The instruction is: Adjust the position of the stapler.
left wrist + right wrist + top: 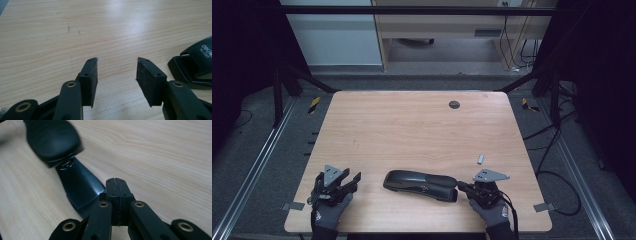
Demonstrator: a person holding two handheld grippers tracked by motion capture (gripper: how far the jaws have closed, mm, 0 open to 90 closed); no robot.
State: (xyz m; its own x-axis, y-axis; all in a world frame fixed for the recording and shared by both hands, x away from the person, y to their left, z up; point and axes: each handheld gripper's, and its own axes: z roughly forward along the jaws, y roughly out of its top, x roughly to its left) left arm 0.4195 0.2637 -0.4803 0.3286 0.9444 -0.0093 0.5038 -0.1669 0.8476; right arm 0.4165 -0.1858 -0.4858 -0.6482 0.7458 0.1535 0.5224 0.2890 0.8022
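We're resting L gripper (354, 181) half-open, holding nothing, lower left; R gripper (460, 187) is sitting closed, empty, touching black stapler (421, 185) at lower centre.

Stapler (421, 185) black, glossy, white lettering on its nose; table (412, 130) pale wood, fine streaked grain; left gripper (343, 183) and right gripper (460, 188) black with brass-coloured rivets, grey plates; gloves (328, 212) dark grey

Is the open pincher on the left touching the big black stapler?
Apart. In the left gripper view, the left gripper has open jaws with bare wood between them, and the stapler sits off to the side across a strip of table.
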